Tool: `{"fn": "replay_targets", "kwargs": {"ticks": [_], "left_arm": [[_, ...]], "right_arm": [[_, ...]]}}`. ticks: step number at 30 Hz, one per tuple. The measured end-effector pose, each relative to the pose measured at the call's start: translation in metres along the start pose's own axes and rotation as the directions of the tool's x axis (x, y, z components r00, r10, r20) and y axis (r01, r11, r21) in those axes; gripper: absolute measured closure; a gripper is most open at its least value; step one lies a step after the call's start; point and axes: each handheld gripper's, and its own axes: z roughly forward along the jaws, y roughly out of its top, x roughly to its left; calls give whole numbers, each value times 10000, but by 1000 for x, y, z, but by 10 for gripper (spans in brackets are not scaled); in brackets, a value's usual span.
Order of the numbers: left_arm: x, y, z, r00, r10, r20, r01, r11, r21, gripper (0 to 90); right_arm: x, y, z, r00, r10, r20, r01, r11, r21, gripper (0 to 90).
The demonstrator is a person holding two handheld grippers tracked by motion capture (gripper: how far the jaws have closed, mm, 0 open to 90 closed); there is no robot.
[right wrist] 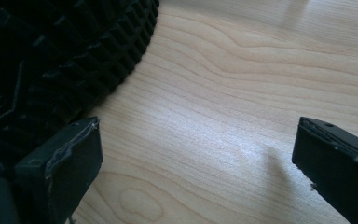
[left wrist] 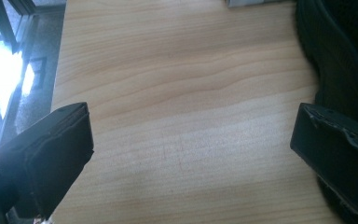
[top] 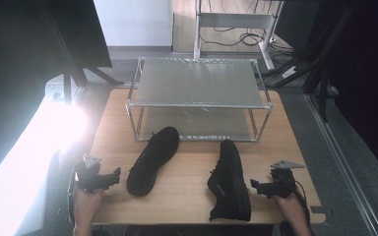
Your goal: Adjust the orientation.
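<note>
Two black shoes lie on the wooden table [top: 192, 167]. The left shoe [top: 153, 160] lies on its side with the sole showing, toe toward a metal two-shelf rack [top: 197, 83]. The right shoe [top: 230, 181] lies on its side nearer the front edge. My left gripper [top: 112, 178] sits just left of the left shoe, open, nothing between its jaws; in the left gripper view the left shoe [left wrist: 340, 56] is at the right. My right gripper [top: 257, 188] sits just right of the right shoe, open and empty; the right gripper view has the shoe's treaded sole [right wrist: 51, 60] at left.
The rack stands at the table's back, both shelves bare. A bright glare [top: 49, 132] washes out the area left of the table. Cables and a desk frame [top: 236, 24] are on the floor behind. Bare wood lies between the shoes and along the table's edges.
</note>
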Motion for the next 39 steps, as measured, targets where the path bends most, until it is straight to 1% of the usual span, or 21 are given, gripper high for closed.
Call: {"fn": "replay_targets", "kwargs": {"ticks": [7,13,18,22,26,32,37,39], "left_arm": [[-4,1,1,9998,156,138,-159,9997,210,0],[-7,4,1,9993,360,121,-362,9991,213,0],[-10,5,5,9981,588,187,-594,9975,379,0],[-14,6,6,9972,706,265,-715,9969,328,0],[-17,7,7,9960,828,334,-841,9956,406,0],[-18,7,7,9957,822,416,-837,9959,346,0],[-21,6,10,9944,919,525,-944,9944,477,1],[-21,6,9,9945,879,577,-906,9949,453,4]], "right_arm": [[0,0,-1,9998,-181,78,183,9996,-210,20],[0,-1,1,9998,-218,15,218,9996,-154,21],[1,-1,1,9996,-271,5,271,9996,-110,34],[0,-1,1,9997,-262,31,262,9996,-119,41],[0,-1,1,9997,-245,39,246,9996,-125,46],[-1,-1,1,9997,-230,58,231,9997,-118,52],[-1,-2,2,9998,-199,31,199,9998,-93,55],[-1,-2,2,9998,-194,25,194,9998,-87,56]]}}
